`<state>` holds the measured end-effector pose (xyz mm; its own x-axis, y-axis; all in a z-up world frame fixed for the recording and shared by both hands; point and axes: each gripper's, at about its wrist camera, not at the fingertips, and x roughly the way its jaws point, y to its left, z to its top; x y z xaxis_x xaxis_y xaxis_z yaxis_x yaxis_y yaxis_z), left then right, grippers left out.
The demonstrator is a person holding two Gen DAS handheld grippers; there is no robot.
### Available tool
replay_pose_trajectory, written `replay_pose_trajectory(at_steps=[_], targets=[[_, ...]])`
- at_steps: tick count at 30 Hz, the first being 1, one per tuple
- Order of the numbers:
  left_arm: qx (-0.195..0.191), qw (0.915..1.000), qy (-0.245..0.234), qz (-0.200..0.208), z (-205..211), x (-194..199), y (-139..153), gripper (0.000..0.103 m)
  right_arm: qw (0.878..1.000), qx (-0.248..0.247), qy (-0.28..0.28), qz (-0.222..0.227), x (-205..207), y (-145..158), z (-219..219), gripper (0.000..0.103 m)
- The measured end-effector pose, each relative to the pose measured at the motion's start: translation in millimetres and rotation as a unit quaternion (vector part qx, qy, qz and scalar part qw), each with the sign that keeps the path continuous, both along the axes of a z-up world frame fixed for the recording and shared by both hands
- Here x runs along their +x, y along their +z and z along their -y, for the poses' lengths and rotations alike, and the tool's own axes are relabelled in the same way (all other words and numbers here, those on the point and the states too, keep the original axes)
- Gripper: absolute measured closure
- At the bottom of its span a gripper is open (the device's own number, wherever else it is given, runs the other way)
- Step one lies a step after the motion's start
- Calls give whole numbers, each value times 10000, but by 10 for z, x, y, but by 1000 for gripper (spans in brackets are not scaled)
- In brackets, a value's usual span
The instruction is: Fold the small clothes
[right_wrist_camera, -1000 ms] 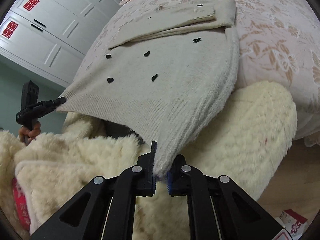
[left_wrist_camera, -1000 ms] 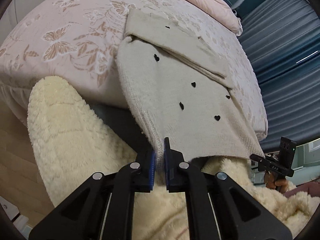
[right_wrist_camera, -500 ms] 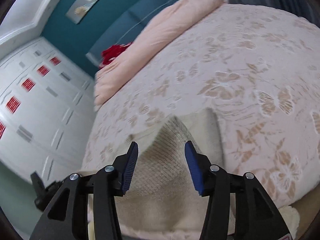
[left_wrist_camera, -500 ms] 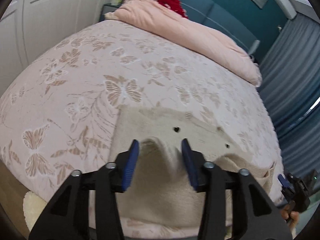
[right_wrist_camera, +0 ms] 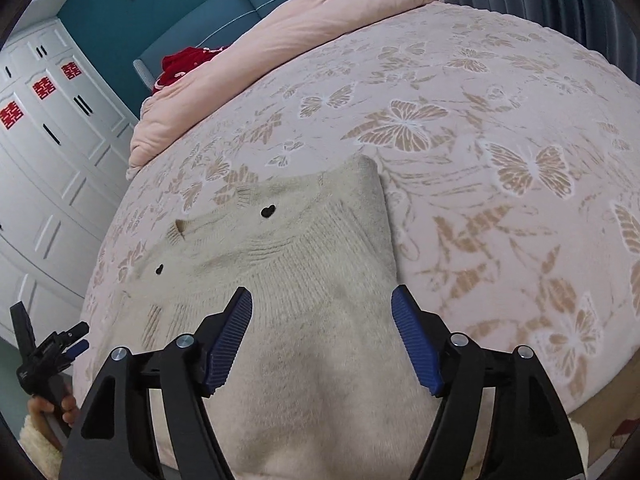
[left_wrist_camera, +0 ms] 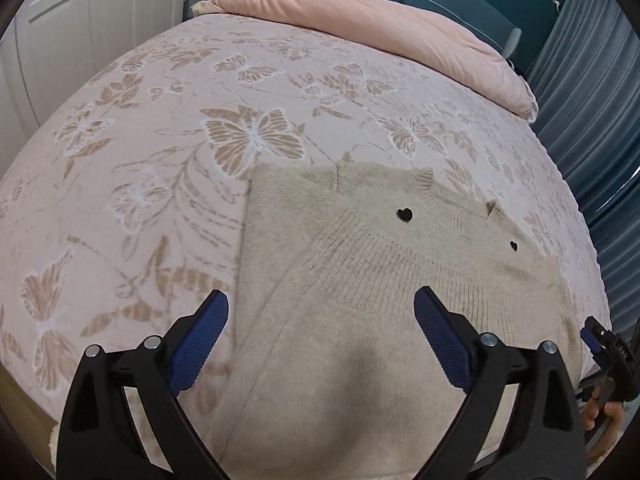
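Here, I hold both grippers above a cream knitted sweater with small black hearts (left_wrist_camera: 360,280), folded on the pink butterfly-print bedspread (left_wrist_camera: 168,128) near its foot edge. My left gripper (left_wrist_camera: 320,344) and right gripper (right_wrist_camera: 322,340) both have their blue-padded fingers (right_wrist_camera: 230,340) spread wide, gripping nothing. A pink rolled quilt (right_wrist_camera: 288,40) lies at the bedspread's far end.

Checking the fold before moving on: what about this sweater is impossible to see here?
- Sweater near edge: both views, cut off by the frame and both open grippers, left, right.
- Sleeves: both views, not visible, perhaps tucked under the folded layer.
- Bed foot: beyond the frame.
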<state>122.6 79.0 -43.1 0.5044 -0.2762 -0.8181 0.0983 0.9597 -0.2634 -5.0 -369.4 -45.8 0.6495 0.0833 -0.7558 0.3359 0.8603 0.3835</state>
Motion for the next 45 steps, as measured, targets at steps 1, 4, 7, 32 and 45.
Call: replay_pose_trajectory(at_steps=[1,4,7,32,45], targets=[[-10,10000,-58,-40,50,74,-57,11,10000,-79,-9,-40,79,-27,8,28],[-45,9987,-192,-464,184,296,-322,11,9996,-80,-55,-270,323,-163,66,25],[417,9965,-231,-689,320,374,-539,12,9987,-102,-29,-489,491,-302,52,25],[-601,9935,-67,967,42,254,999,91,9894,-772,79,1228,523,1052,-84,95],[-228,9994,239,-31,109,241,-59,61,9983,178,310,461,769,193,-169,56]])
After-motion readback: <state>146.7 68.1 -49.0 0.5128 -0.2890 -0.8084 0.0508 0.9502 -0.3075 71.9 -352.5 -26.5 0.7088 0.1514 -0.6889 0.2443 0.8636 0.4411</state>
